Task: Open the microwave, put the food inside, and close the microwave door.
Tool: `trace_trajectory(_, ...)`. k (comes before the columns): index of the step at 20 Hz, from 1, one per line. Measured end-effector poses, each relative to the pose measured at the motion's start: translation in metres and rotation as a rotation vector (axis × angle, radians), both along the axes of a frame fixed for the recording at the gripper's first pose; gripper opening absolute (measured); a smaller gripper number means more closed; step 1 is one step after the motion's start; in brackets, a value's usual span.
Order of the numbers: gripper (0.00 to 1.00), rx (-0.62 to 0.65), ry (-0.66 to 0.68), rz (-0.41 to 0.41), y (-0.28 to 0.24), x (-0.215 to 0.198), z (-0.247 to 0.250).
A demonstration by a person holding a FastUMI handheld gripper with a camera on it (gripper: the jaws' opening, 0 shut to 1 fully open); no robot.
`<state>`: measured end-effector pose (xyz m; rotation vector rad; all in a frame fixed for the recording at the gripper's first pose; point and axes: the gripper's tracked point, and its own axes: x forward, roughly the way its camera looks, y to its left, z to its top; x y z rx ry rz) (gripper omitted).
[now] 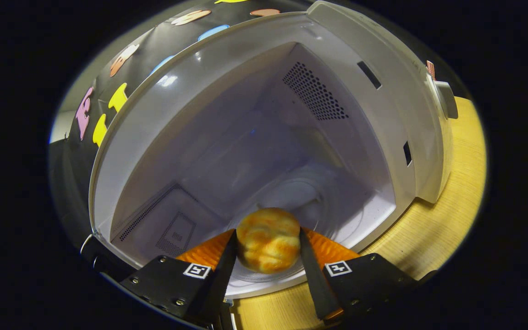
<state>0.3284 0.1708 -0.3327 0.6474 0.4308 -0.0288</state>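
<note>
The gripper (pixel 267 250) is clamped on a bun (pixel 268 239) at the lower middle of the frame, both fingers pressing its sides, at the mouth of the open microwave (pixel 227 137). The fingers hide the bun's flanks. The glass turntable (pixel 337 220) beyond is faint; the wooden table (pixel 447 220) lies at right.

Gripper (pixel 267 233), as seen from its own camera: two jaws, each built as a wedge with a finely ribbed outer face and a thin flat strip along its inner edge.

Each jaw is mounted on an angular black carrier block, left block (pixel 172 286) and right block (pixel 374 275). Small bright screws (pixel 179 302) are set near the corners of both blocks.

Each block carries one square white tag with a black coded pattern, left tag (pixel 196 270) and right tag (pixel 338 268).

Both jaws press on a round bun (pixel 268 247).
</note>
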Motion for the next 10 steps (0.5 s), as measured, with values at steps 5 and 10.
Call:
trace_trajectory(5, 0.97, -0.045, -0.026, 0.001, -0.001, 0.000, 0.008)
trace_trajectory(10, 0.97, -0.084, -0.003, 0.078, 0.003, -0.024, 0.018)
